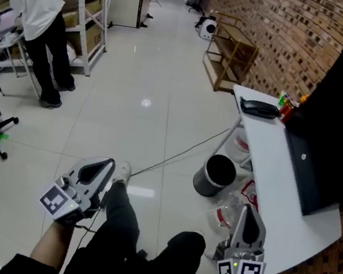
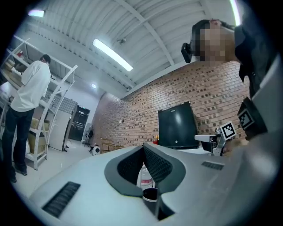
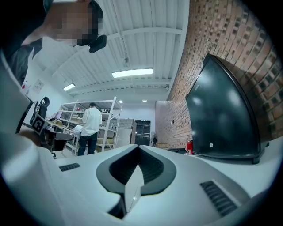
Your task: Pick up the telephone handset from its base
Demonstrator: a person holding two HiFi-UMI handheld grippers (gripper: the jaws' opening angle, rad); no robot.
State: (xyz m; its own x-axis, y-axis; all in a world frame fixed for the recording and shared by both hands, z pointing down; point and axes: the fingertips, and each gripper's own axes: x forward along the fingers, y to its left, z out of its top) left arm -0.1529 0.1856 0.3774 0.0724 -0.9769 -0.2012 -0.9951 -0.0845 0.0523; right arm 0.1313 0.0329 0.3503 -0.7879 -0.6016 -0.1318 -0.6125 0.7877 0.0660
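The black telephone [image 1: 259, 108], handset resting on its base, sits at the far end of the white table [image 1: 274, 183], well away from both grippers. My left gripper [image 1: 104, 166] is held low at the left above my knee, jaws shut and holding nothing. My right gripper [image 1: 248, 212] hovers by the table's near corner, also shut and bare. In the left gripper view the left gripper [image 2: 143, 148] has its pads together. The right gripper [image 3: 138, 149] in the right gripper view has pads touching too. I cannot make out the phone in either gripper view.
A large black monitor [image 1: 336, 128] leans against the brick wall on the table, with red and green cans [image 1: 286, 107] beside the phone. A black bin [image 1: 216, 173] and plastic bags [image 1: 232, 208] lie on the floor. A person in white [image 1: 40, 7] stands at shelves. Wooden bench [image 1: 231, 52] far back.
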